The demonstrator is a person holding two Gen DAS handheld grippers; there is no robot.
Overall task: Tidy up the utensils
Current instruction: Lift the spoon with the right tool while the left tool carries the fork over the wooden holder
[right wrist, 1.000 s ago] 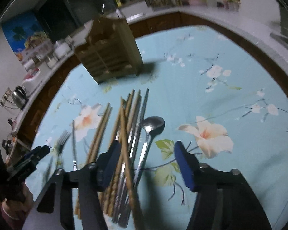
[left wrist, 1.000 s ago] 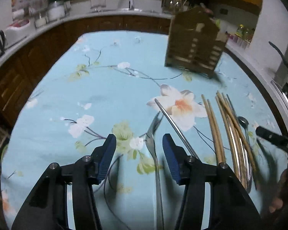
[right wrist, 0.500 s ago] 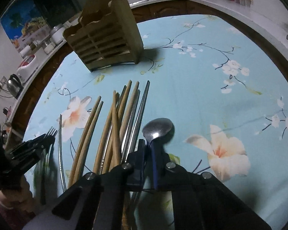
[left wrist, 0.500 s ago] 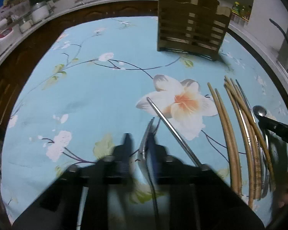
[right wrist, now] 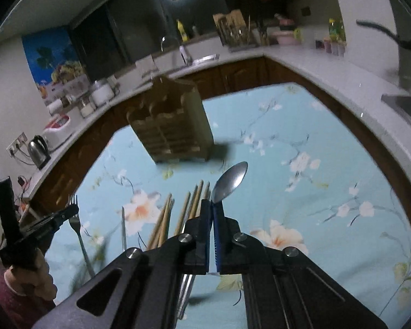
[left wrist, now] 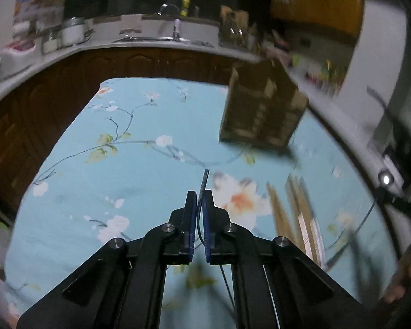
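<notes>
My left gripper [left wrist: 199, 203] is shut on a metal fork [left wrist: 205, 181], seen edge-on with its tines sticking out past the blue pads, lifted off the table. In the right wrist view the same fork [right wrist: 74, 211] hangs from that gripper at the left. A steel spoon [right wrist: 230, 182] is held by its neck in my shut right gripper [right wrist: 212, 211], bowl pointing up and away. The slatted wooden utensil holder [right wrist: 172, 128] stands upright at the far side of the table, also in the left wrist view [left wrist: 260, 112]. Wooden and metal chopsticks [right wrist: 178, 216] lie on the cloth below.
A light blue floral tablecloth [left wrist: 123, 164] covers the table. One metal chopstick [right wrist: 123, 227] lies apart, left of the bundle. A white counter [right wrist: 328, 74] with a sink, kettle [right wrist: 38, 150] and jars wraps around behind. A hand [right wrist: 27, 277] holds the left gripper.
Both grippers went from open to shut, the left on the fork and the right on the spoon. Both then rose, lifting the utensils off the cloth.
</notes>
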